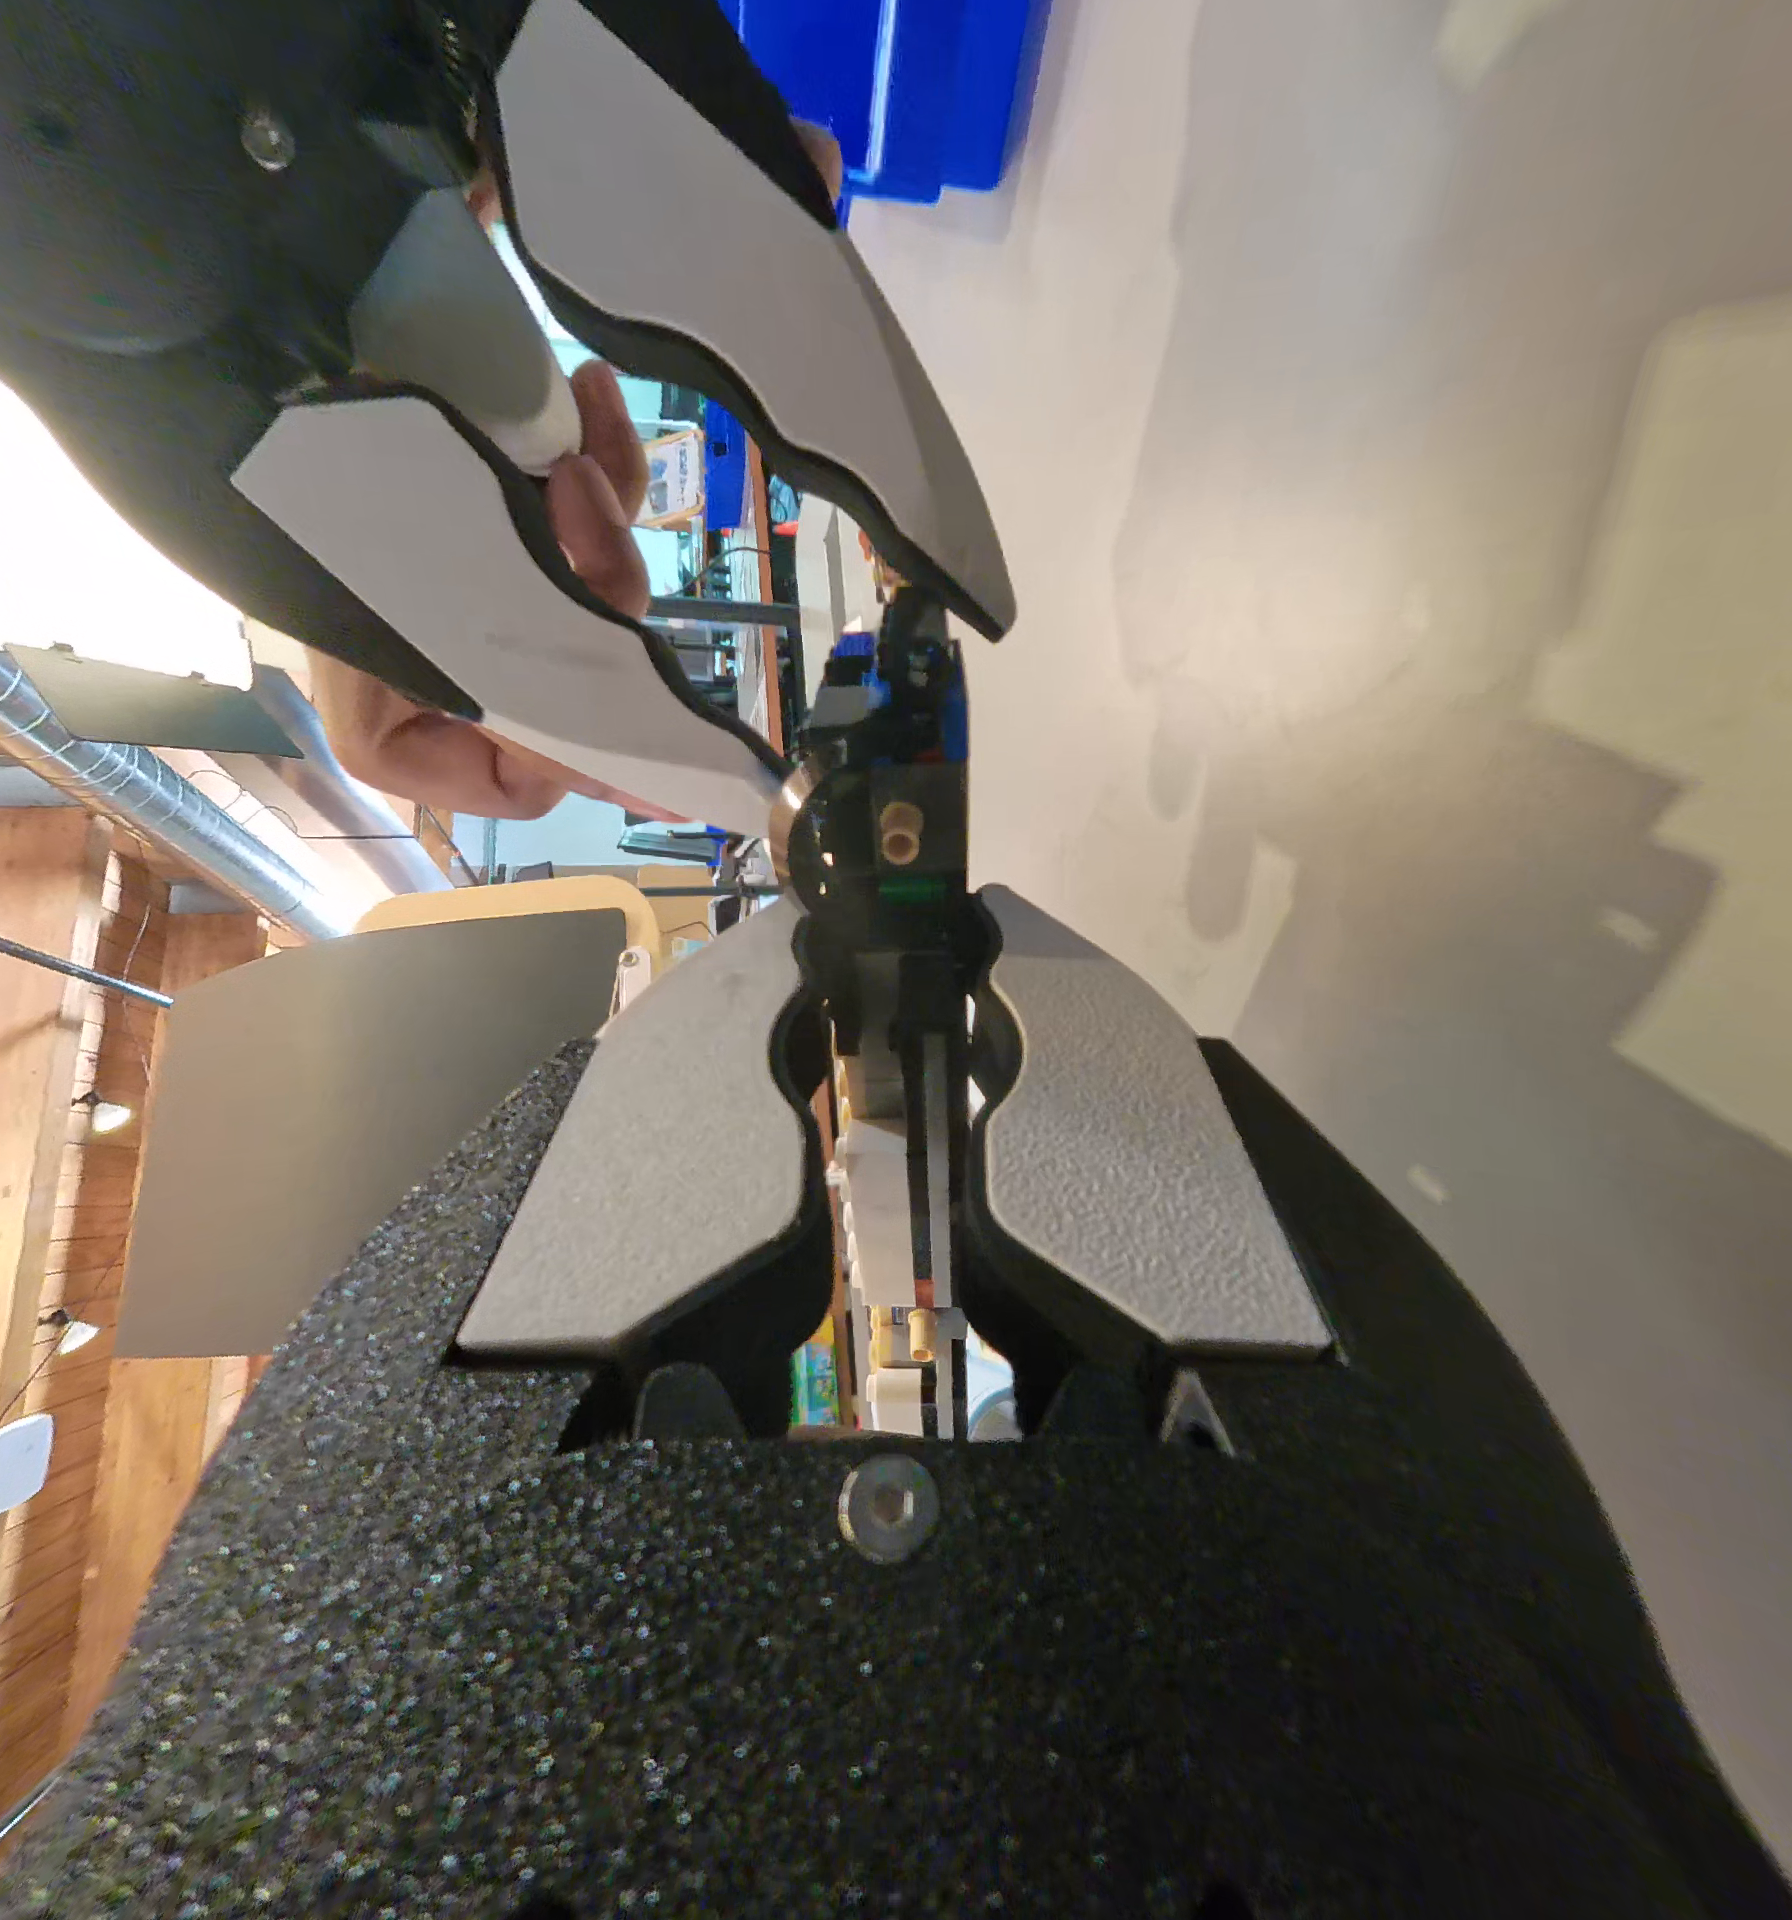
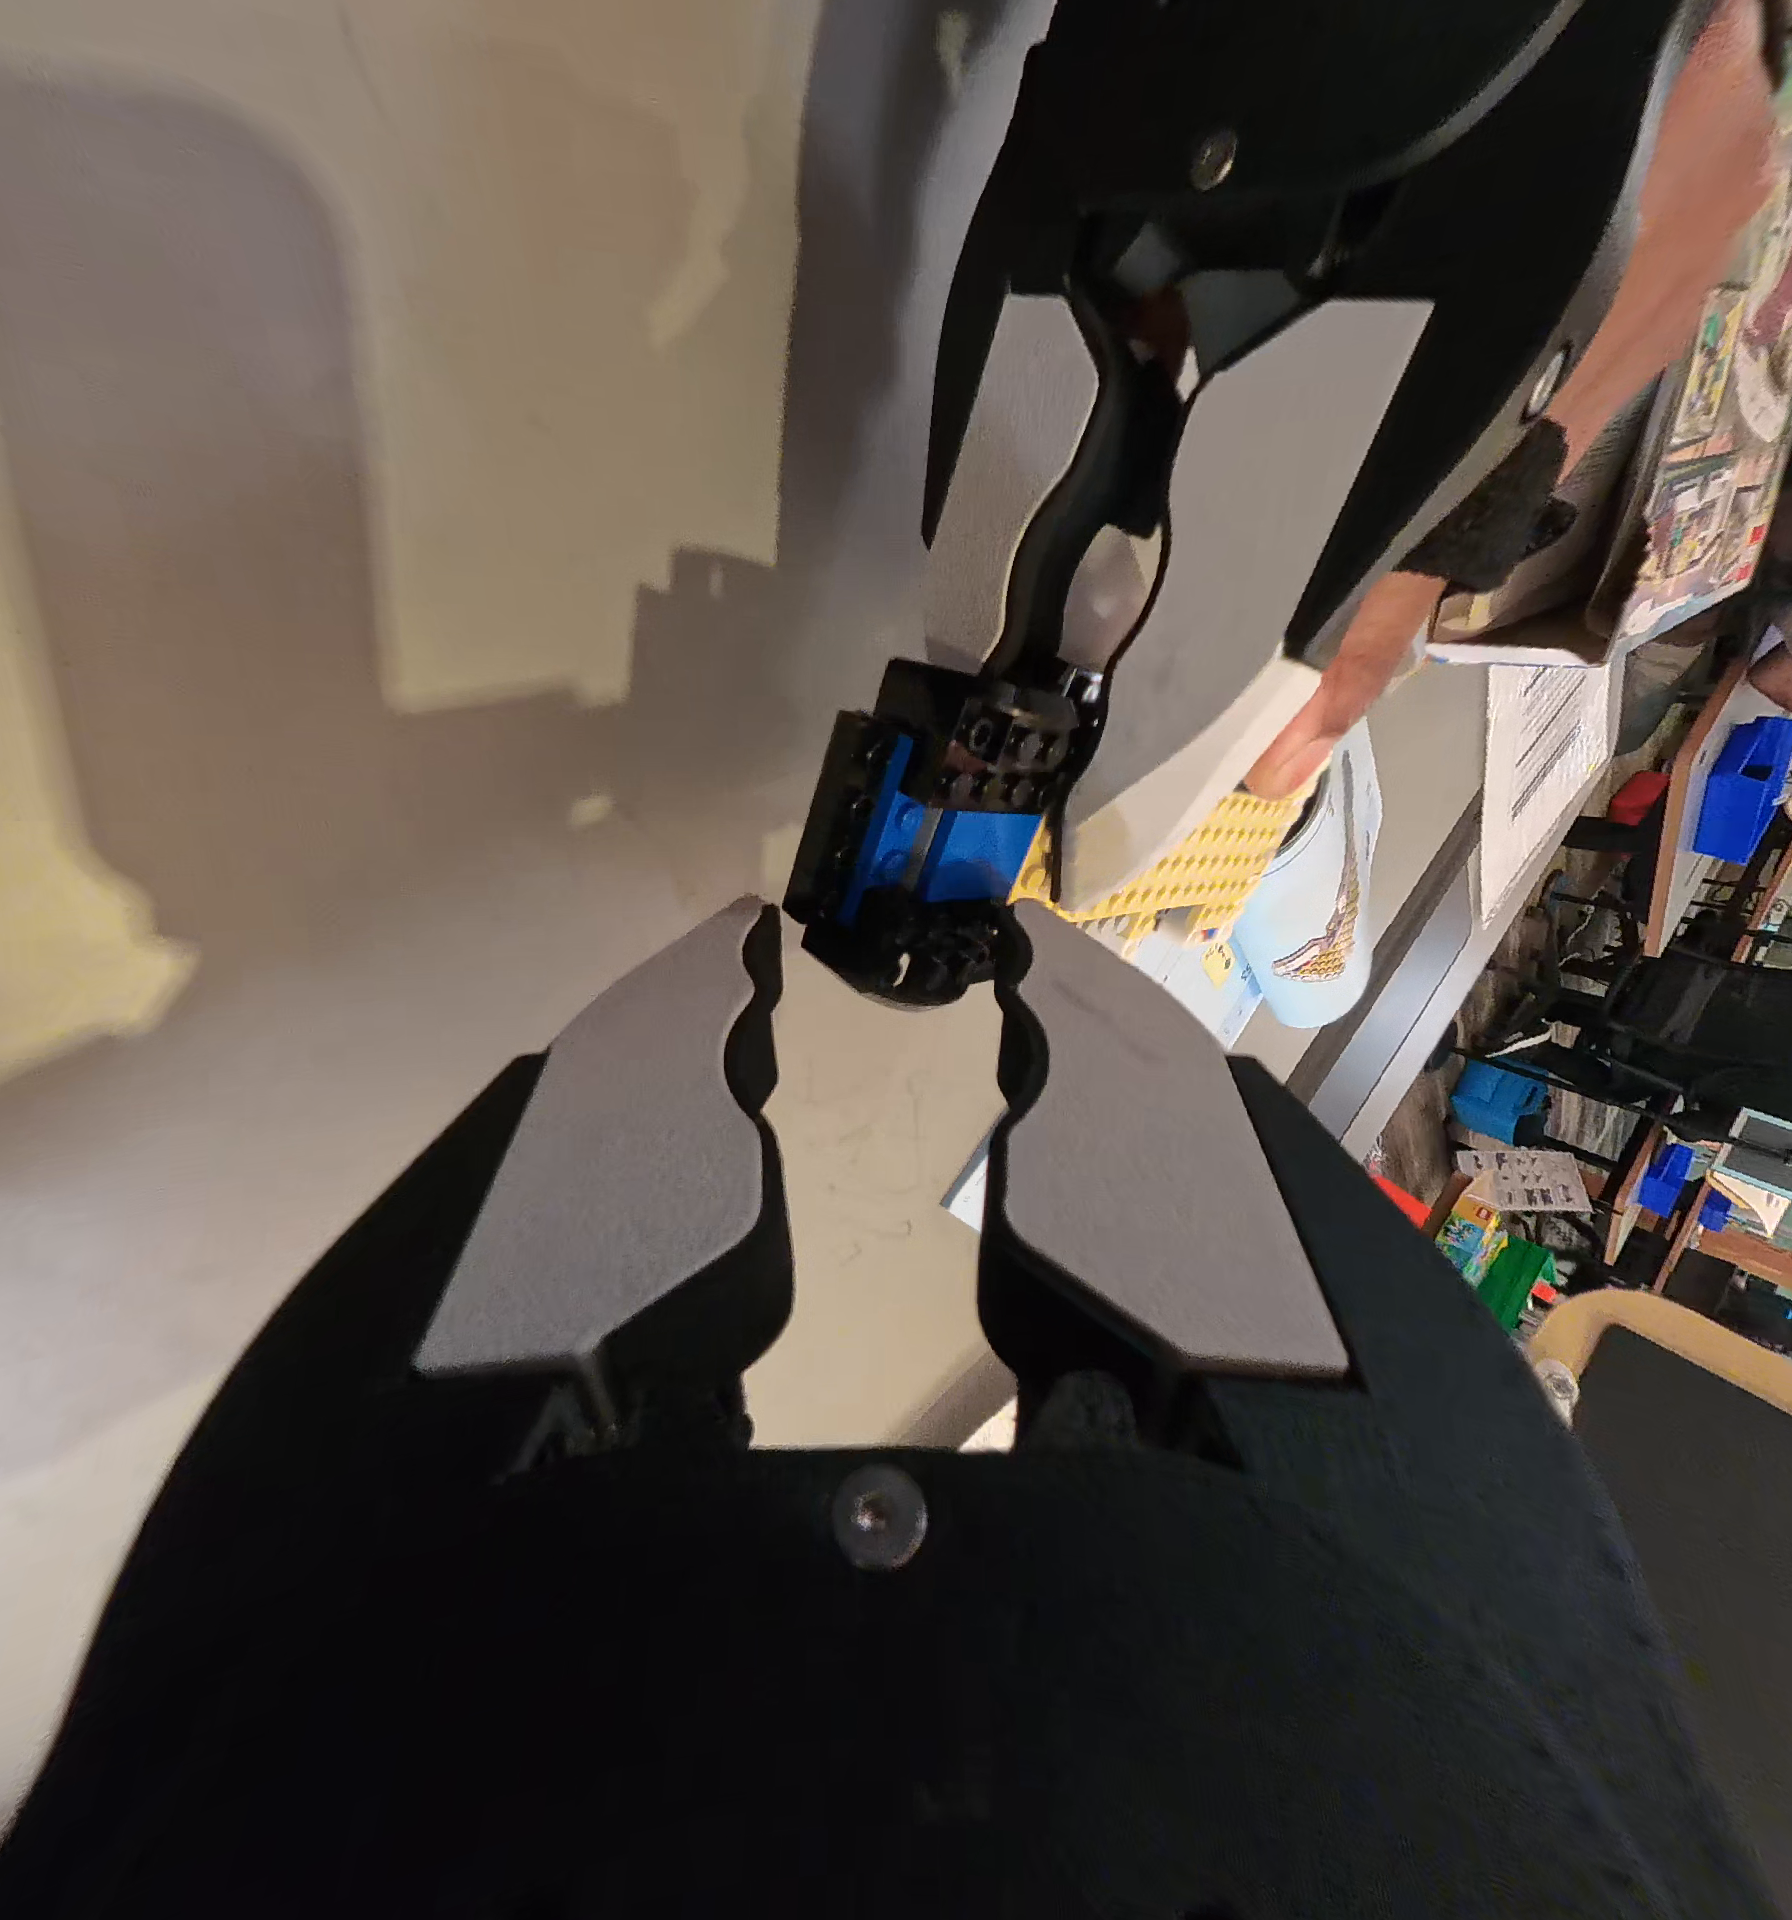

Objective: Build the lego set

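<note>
the left gripper [image 1: 897, 925] is clamped on a black-and-blue brick assembly [image 2: 923, 810]; right gripper [image 2: 887, 935] stands parted at its end. stiff, light, likely snaps apart; grip flat sides.

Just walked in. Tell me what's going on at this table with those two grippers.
A person is working two hand-held grippers over a white table. The left gripper is clamped on a toy-brick build of black and blue pieces, held up off the table. The right gripper has its jaws open around the build's rounded black end; its pads do not appear to press yet. A yellow studded plate and a pale blue cup sit beyond.
</note>
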`<state>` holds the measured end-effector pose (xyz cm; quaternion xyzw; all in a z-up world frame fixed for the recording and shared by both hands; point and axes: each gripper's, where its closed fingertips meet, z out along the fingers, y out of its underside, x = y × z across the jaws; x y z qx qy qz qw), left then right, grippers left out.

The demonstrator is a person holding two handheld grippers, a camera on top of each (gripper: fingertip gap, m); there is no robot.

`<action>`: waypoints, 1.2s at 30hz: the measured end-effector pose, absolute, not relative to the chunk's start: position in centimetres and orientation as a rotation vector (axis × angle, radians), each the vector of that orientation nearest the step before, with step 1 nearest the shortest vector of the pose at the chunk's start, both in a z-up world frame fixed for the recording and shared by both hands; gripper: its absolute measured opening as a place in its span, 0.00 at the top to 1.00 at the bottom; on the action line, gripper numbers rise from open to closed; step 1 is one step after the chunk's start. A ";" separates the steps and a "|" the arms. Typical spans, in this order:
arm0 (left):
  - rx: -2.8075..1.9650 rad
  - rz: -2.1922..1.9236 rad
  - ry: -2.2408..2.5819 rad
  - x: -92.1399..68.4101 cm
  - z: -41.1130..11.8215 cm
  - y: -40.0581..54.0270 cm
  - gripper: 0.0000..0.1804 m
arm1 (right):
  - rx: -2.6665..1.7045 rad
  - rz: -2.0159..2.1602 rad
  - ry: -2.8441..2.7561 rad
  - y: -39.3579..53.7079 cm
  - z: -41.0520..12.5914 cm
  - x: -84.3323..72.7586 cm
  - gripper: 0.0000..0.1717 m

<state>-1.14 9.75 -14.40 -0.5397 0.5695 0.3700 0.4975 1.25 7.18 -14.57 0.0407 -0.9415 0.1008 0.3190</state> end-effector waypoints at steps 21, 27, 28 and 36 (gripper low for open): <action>-1.330 0.959 1.342 -1.7 -13.9 10.5 0.87 | 0.062 0.314 -2.375 6.7 -13.7 1.5 0.68; -1.389 0.978 1.399 -2.2 -16.0 10.7 0.86 | -0.231 0.583 -2.200 8.5 -14.4 1.6 0.69; -1.390 0.982 1.401 -2.2 -16.1 10.8 0.86 | -0.266 0.603 -2.165 8.9 -14.8 1.5 0.70; -1.441 1.083 1.335 -3.9 -17.8 12.4 0.86 | -0.443 0.765 -1.862 11.5 -15.4 0.4 0.74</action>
